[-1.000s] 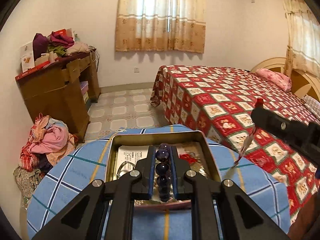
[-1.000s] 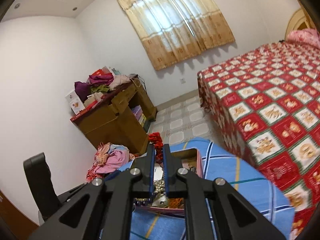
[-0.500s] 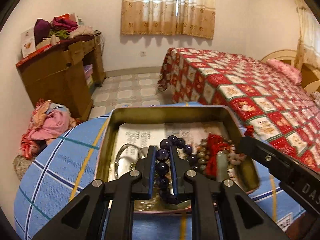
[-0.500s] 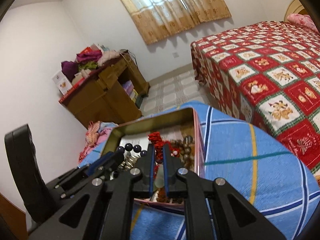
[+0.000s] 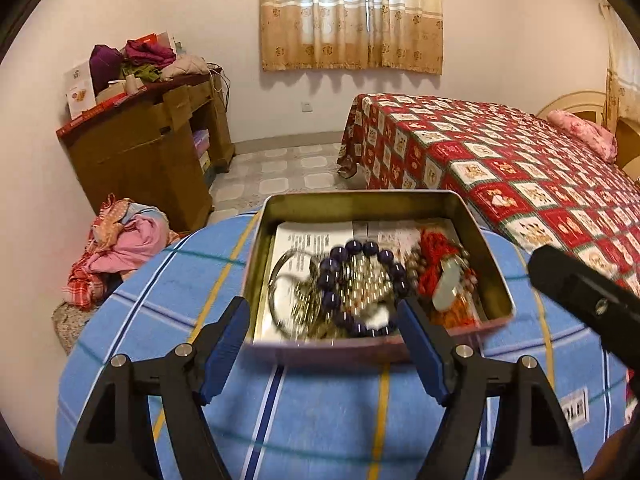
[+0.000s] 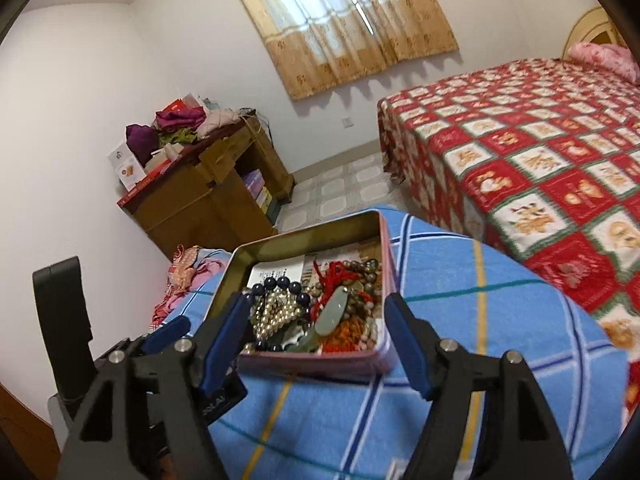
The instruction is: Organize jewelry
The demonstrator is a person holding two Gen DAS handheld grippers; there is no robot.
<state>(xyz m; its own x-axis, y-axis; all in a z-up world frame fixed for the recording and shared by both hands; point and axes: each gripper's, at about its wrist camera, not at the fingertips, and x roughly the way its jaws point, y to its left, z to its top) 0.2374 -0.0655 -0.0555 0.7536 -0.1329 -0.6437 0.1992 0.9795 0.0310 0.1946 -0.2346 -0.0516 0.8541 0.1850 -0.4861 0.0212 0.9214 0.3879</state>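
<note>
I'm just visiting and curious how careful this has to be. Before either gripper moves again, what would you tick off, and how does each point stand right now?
1. Left gripper open, holding nothing: ok.
2. Right gripper open, holding nothing: ok.
3. Dark purple bead bracelet lying inside the rectangular metal tin: ok.
4. Pale green jade pendant on red cord inside the tin: ok.
5. Jewelry untangled: not ok, pieces overlap in a heap.
6. Tin flat on the blue checked cloth: cannot tell, near edge blurred.
</note>
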